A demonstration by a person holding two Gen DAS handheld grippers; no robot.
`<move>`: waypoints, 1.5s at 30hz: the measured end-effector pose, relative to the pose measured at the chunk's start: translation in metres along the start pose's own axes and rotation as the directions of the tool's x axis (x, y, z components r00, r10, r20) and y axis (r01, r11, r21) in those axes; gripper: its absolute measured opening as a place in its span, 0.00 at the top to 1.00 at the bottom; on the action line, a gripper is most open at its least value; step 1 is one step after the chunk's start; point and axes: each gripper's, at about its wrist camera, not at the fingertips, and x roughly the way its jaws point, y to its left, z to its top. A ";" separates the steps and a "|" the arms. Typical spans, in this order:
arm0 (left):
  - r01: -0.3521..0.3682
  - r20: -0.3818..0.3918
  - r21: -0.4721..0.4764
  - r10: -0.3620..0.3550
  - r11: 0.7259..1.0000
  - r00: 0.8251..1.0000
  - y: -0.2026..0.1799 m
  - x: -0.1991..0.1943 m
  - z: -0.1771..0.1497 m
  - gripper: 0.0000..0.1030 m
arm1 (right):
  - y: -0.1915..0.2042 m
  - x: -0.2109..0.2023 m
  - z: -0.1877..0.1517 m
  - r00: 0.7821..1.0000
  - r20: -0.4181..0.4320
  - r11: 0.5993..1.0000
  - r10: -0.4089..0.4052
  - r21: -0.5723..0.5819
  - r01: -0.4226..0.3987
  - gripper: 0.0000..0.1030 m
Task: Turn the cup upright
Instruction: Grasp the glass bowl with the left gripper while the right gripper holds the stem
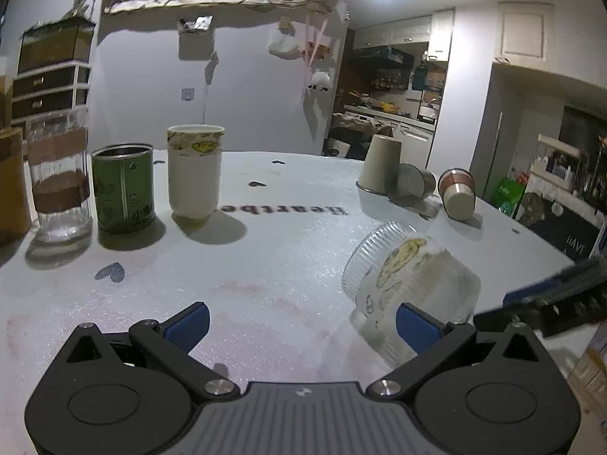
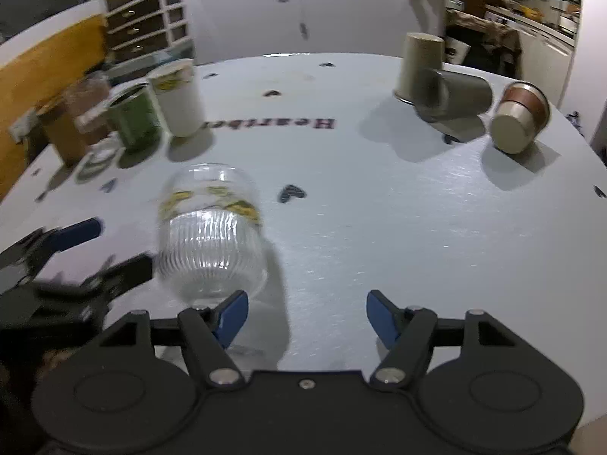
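Observation:
A clear ribbed glass cup point(image 1: 409, 284) with yellow print lies on its side on the white table point(image 1: 265, 265). In the right wrist view the cup point(image 2: 210, 231) lies just ahead of the left finger. My left gripper point(image 1: 301, 328) is open and empty, its right finger point(image 1: 417, 328) in front of the cup. My right gripper point(image 2: 307, 316) is open and empty, just right of the cup. The left gripper point(image 2: 76, 250) shows blurred at the left of the right wrist view.
Upright at the left: a clear glass point(image 1: 58, 178), a green tin point(image 1: 123, 187), a white cup point(image 1: 195, 170). At the far right: an upside-down beige cup point(image 1: 381, 163), a metal cup on its side point(image 1: 411, 182), a copper-banded cup on its side point(image 1: 457, 193).

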 end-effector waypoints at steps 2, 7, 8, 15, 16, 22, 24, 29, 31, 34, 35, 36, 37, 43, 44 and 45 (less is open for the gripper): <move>0.022 -0.008 -0.033 -0.023 0.999 1.000 0.005 -0.001 0.003 0.01 | 0.002 -0.003 -0.003 0.999 0.008 0.999 0.034 0.006 -0.034 0.32; 0.130 -0.052 -0.138 -0.139 0.982 0.989 0.015 0.006 0.016 0.06 | 0.002 -0.002 -0.001 0.983 -0.011 0.978 0.184 0.098 -0.182 0.34; 0.158 -0.069 -0.171 -0.172 0.973 0.983 0.017 0.010 0.020 0.07 | -0.002 0.004 0.001 0.964 -0.032 0.953 0.264 0.166 -0.255 0.34; 0.217 -0.164 -0.320 -0.279 0.922 0.946 0.028 0.046 0.039 0.18 | -0.008 0.032 -0.002 0.932 -0.021 0.880 0.361 0.337 -0.334 0.36; 0.212 -0.174 -0.327 -0.279 0.921 0.944 0.029 0.050 0.042 0.19 | -0.006 0.032 -0.002 0.935 -0.013 0.883 0.354 0.333 -0.330 0.37; 0.226 -0.210 -0.280 -0.289 0.933 0.934 0.016 0.062 0.063 0.19 | -0.003 0.033 -0.003 0.935 0.014 0.890 0.355 0.302 -0.342 0.38; 0.244 -0.233 -0.264 -0.307 0.933 0.923 0.009 0.066 0.070 0.19 | -0.004 0.032 -0.004 0.936 0.017 0.892 0.352 0.297 -0.341 0.38; 0.300 -0.324 -0.222 -0.361 0.928 0.875 -0.014 0.082 0.085 0.19 | -0.006 0.029 -0.006 0.936 0.032 0.895 0.351 0.281 -0.346 0.38; 0.303 -0.366 -0.204 -0.359 0.931 0.858 -0.022 0.090 0.087 0.18 | -0.005 0.028 -0.006 0.937 0.038 0.899 0.349 0.268 -0.346 0.38; 0.307 -0.418 -0.176 -0.354 0.935 0.837 -0.035 0.103 0.089 0.18 | -0.005 0.028 -0.006 0.940 0.044 0.907 0.339 0.249 -0.339 0.37; 0.312 -0.437 -0.163 -0.352 0.936 0.828 -0.040 0.107 0.090 0.18 | -0.005 0.028 -0.006 0.941 0.042 0.910 0.335 0.247 -0.334 0.37; 0.314 -0.454 -0.144 -0.345 0.938 0.822 -0.045 0.109 0.089 0.18 | -0.005 0.029 -0.007 0.942 0.040 0.911 0.334 0.243 -0.333 0.37; 0.316 -0.471 -0.118 -0.333 0.942 0.817 -0.050 0.111 0.090 0.18 | -0.006 0.029 -0.007 0.942 0.040 0.911 0.334 0.241 -0.334 0.37; 0.313 -0.531 0.006 -0.262 0.950 0.806 -0.073 0.118 0.082 0.19 | 0.003 0.026 -0.007 0.949 0.056 0.932 0.309 0.183 -0.314 0.37; 0.309 -0.534 0.016 -0.253 0.951 0.807 -0.073 0.118 0.081 0.19 | 0.004 0.025 -0.008 0.951 0.058 0.935 0.304 0.173 -0.309 0.37; 0.304 -0.532 0.017 -0.249 0.952 0.809 -0.072 0.118 0.079 0.22 | 0.006 0.025 -0.007 0.953 0.062 0.939 0.298 0.162 -0.304 0.37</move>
